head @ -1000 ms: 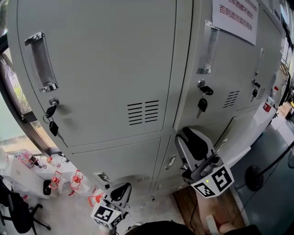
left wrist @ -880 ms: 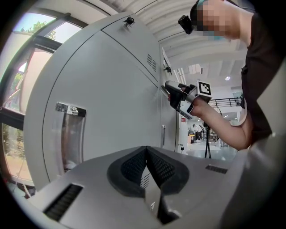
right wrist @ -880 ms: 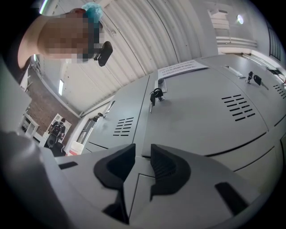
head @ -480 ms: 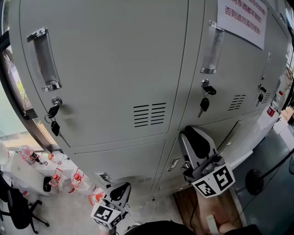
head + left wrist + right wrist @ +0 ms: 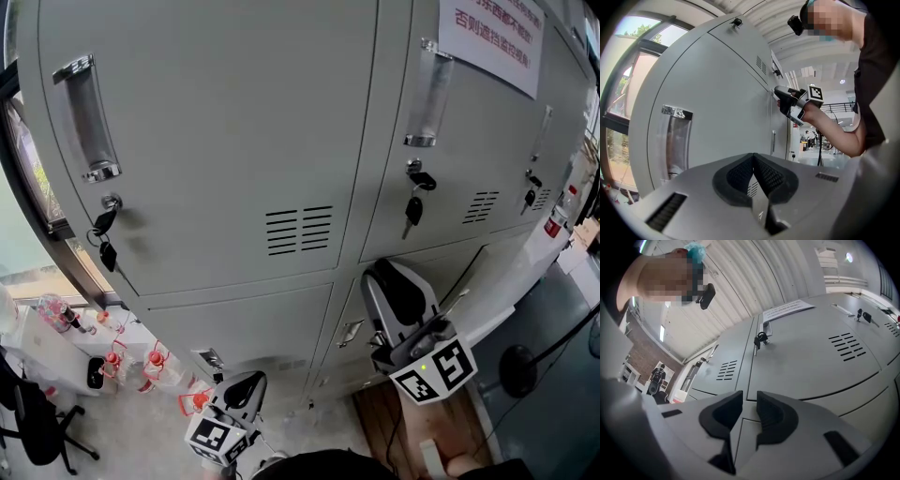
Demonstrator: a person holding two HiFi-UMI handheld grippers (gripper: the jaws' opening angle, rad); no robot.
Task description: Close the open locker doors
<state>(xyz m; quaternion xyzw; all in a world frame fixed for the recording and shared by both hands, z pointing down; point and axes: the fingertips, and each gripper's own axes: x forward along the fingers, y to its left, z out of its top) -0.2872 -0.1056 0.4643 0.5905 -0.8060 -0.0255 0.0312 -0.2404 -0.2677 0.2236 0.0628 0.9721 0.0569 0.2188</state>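
Locker doors fill the head view as one grey bank, and the big upper door [image 5: 216, 141] with the vent slots serves as the landmark. That door and its neighbour to the right, under the paper notice [image 5: 492, 33], look flush and closed. Below and to the right of the big door, a lower door [image 5: 511, 272] seems to stand slightly proud of the bank, though the steep angle leaves this uncertain; I judge it the one to shut. Every door is taller than wide, with its long axis vertical and its face turned out toward the person. Each bar handle [image 5: 86, 122] and hanging key [image 5: 105, 246] sits at the left edge, so the hinges probably lie on the right. The right gripper [image 5: 389, 277] hovers below the big door's right corner, just beside that lower door, with its jaws a little apart and nothing between them. The left gripper [image 5: 246, 386] hangs low, beneath the big door, with its jaws pressed together and empty. A flat, steady push near the latch edge, far from the hinge, should seat the door without it bouncing back.
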